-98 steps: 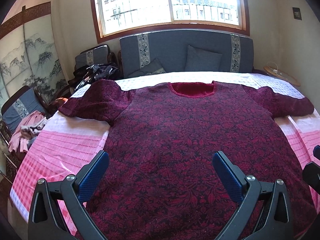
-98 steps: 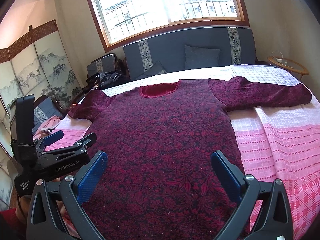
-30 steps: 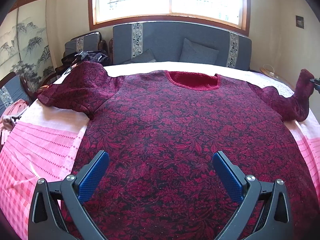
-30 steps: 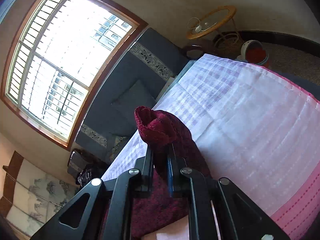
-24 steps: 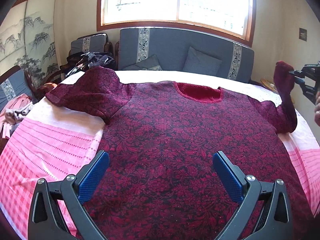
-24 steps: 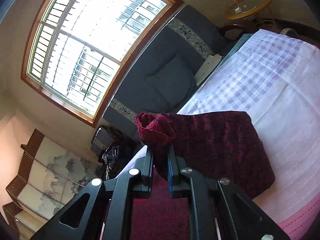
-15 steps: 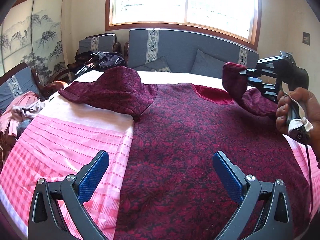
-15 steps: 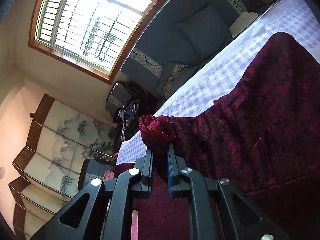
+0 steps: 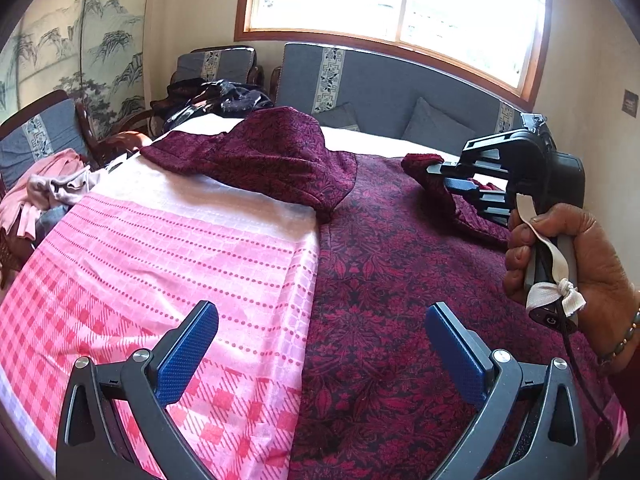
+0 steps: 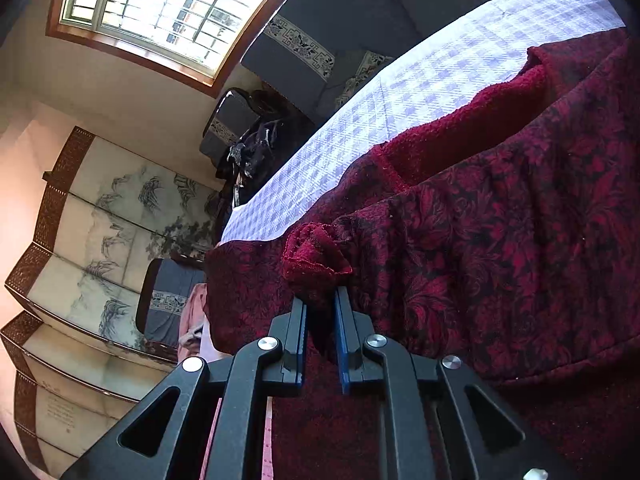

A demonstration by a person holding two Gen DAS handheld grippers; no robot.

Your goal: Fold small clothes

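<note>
Where writing shows at all, too small to read: small dark plaque (image 9: 630, 102) on the cream wall, and faint characters low on the painted folding screen (image 10: 112, 216). No way to tell the wording of either.

Dark red floral knit sweater (image 9: 380, 280) spread front-up on the pink-and-white checked bedcover (image 9: 180, 240), neckline toward the grey padded headboard. 1 sleeve (image 9: 272, 160) lying out to the side over the white band of the cover, humped in the middle. Other sleeve lifted across the chest, its plain red cuff (image 10: 316, 256) bunched at the tips of the right gripper (image 10: 320, 300).

Right gripper's jaws only a narrow slot apart, having just been opening a little, the cuff filling the slot and pressed by both blue pads. Held just above the chest, near the neckline. Gripper handle wrapped by a hand (image 9: 592, 256), a white elastic band (image 9: 556, 264) knotted round it.

Left gripper (image 9: 320, 312) spread wide, nothing between its 2 blue pads, poised above the sweater's side edge: 1 pad over bedcover, 1 over knit.

Lower hem cut off by the frame. Part of the neckline hidden behind the lifted sleeve. Heap of pink clothes (image 9: 44, 188) on a side chair, partly out of view.
</note>
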